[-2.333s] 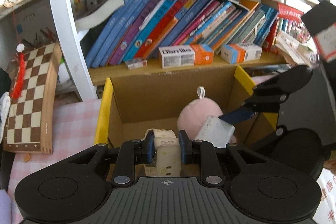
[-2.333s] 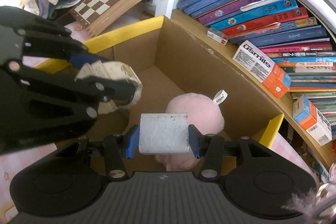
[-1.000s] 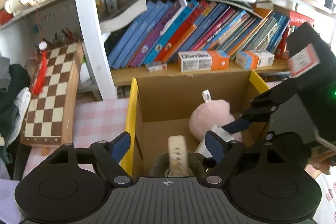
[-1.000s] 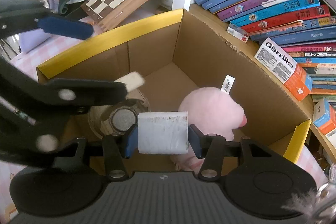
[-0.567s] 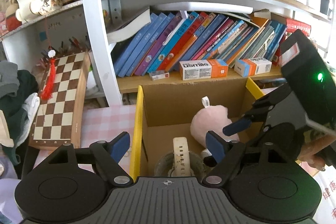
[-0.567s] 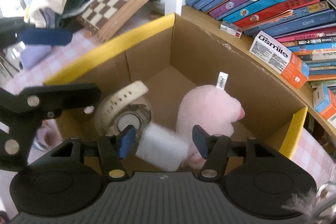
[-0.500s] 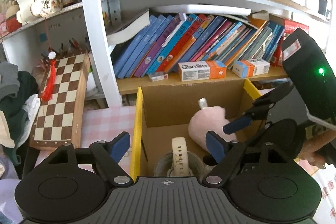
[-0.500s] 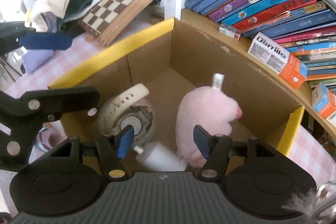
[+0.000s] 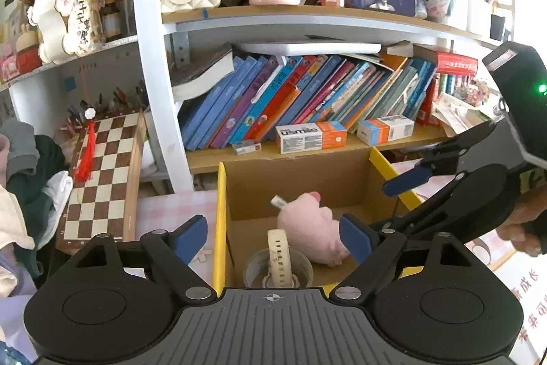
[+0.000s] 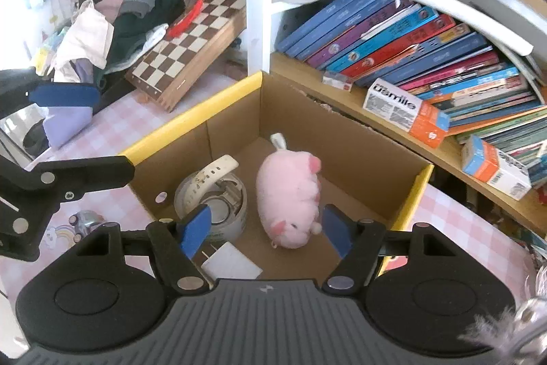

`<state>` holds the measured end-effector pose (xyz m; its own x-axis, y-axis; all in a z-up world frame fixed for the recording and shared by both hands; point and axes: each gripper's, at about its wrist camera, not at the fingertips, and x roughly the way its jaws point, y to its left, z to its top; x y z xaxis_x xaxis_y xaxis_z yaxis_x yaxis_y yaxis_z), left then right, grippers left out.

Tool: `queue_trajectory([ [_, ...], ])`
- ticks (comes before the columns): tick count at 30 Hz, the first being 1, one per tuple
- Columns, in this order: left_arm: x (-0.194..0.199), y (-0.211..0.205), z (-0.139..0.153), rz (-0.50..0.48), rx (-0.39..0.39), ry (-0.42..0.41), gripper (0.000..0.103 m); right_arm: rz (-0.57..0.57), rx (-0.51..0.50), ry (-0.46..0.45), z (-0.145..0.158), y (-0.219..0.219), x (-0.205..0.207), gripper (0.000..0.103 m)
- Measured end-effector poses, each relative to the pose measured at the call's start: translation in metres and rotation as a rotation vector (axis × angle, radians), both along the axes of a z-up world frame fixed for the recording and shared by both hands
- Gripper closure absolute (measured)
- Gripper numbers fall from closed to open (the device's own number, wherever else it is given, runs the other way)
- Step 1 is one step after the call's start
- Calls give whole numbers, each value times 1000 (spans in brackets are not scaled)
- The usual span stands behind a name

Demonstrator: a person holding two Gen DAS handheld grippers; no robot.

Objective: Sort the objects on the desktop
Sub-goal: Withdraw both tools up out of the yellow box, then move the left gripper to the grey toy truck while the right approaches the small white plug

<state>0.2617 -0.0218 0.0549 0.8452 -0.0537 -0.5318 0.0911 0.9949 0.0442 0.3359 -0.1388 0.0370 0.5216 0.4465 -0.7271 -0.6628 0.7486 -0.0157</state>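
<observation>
— What writing could you read?

— You had an orange and white box [image 9: 311,137] on the lower shelf printed "usmile", lying in front of the leaning row of books [image 9: 294,98]. The pale ornament [image 9: 73,12] on the upper left shelf carried dark brush characters that you could not make out at that size. The spines of the books were too small to read.

— And where did your grippers stand against the things?

— Your left gripper [image 9: 271,236] was spread wide with nothing between its blue pads, hovering over the near edge of the cardboard box [image 10: 345,142] with the yellow rim. Your right gripper [image 10: 263,230] was likewise wide apart and held nothing, above the same box. Inside lay the pink plush toy [image 10: 290,194] on its side, near the right pad of your right gripper. To its left sat the roll of tape [image 10: 218,200] with the white watch strap [image 10: 213,175] draped over it. The small white block [image 10: 232,262] rested on the box floor, just in front of your right gripper's left pad.

— What about the room?

— The box stood on a pink checked tablecloth [image 10: 119,122] against the bookshelf. A chessboard [image 9: 102,173] leaned at the left, beside a heap of clothes [image 10: 119,12].
</observation>
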Motion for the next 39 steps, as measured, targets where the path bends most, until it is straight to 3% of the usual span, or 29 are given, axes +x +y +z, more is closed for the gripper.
queue_trajectory([
  [9, -33, 10, 2, 0, -6, -13, 13, -64, 17, -42, 13, -17, -43, 29],
  [17, -63, 22, 0, 10, -12, -12, 11, -188, 42, -59, 16, -40, -88, 23],
  [31, -111, 45, -8, 38, -20, 0, 10, -428, 85, -38, -2, -66, -157, 15],
  [39, -132, 58, -15, 51, -27, 12, 7, -486, 69, -17, -19, -61, -190, 13],
])
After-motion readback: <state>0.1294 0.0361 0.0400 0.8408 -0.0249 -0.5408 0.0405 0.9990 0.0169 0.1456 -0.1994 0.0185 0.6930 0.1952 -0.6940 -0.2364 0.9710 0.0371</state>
